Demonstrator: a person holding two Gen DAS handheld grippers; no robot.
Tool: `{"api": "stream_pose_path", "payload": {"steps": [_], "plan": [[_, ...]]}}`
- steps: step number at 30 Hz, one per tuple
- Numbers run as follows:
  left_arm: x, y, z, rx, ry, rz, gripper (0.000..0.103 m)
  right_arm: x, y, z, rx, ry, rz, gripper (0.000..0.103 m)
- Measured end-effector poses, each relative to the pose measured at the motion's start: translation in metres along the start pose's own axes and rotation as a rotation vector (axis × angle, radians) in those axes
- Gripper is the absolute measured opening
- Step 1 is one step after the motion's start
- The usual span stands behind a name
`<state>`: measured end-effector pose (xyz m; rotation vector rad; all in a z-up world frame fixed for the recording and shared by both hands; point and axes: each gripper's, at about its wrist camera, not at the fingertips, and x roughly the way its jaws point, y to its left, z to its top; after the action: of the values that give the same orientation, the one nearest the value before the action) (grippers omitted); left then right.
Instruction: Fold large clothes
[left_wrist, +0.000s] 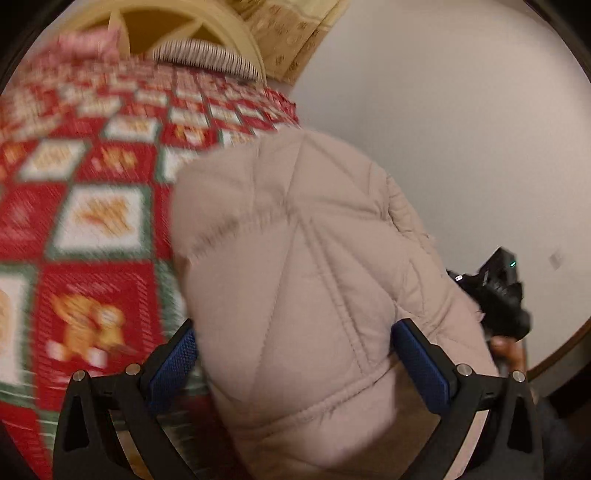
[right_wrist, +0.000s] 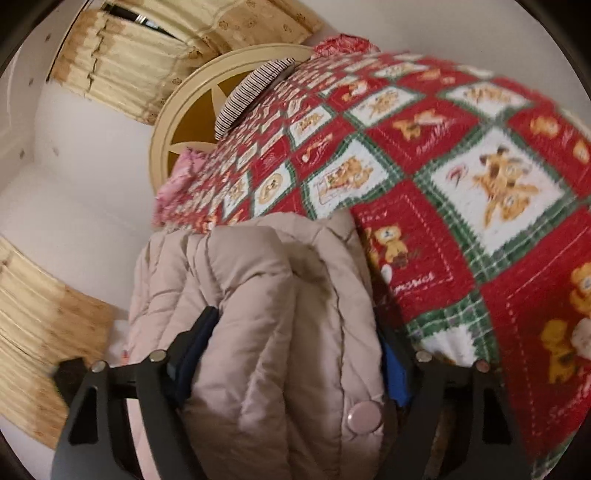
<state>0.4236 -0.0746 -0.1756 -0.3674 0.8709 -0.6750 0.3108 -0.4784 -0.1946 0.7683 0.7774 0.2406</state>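
1. Your left tool (left_wrist: 295, 354) pinches a thick bunch of the beige quilted jacket (left_wrist: 295, 258); both blue pads (left_wrist: 421, 362) press into the padding from either side.
2. Your right tool (right_wrist: 295, 354) pinches another bundled part of the jacket (right_wrist: 266, 314), next to a round snap button (right_wrist: 364, 417); the padding bulges between its fingers.
3. The jacket hangs gathered between your 2 tools, at the edge of the bed and in front of the red patchwork quilt (right_wrist: 461, 184). Whether any part rests on the quilt cannot be told.
4. The right tool also shows in the left view (left_wrist: 495, 295), at the far side of the garment.
5. Judged step: you are carrying the jacket to the bed; no fold appears made yet.
6. The next move calls for spreading the jacket flat on the quilt, both grips kept firm, with the tools drawn apart so the padding does not bunch.
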Motion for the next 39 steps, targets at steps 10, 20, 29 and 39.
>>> {"api": "stream_pose_path", "payload": {"steps": [10,20,29,39], "plan": [[-0.03,-0.031,0.004,0.082,-0.02,-0.029,0.052,-0.01,0.015,-0.013,-0.013,0.032,0.129,0.025],[-0.158,-0.042,0.0,0.221,-0.15,0.111,0.043,-0.013,0.103,-0.029,-0.091,-0.008,0.262,0.022],[-0.256,0.003,-0.01,0.189,-0.236,0.316,0.04,0.072,0.205,-0.058,-0.152,0.107,0.396,0.021],[-0.328,0.065,-0.038,0.114,-0.305,0.451,0.04,0.144,0.287,-0.106,-0.23,0.245,0.47,0.021]]}}
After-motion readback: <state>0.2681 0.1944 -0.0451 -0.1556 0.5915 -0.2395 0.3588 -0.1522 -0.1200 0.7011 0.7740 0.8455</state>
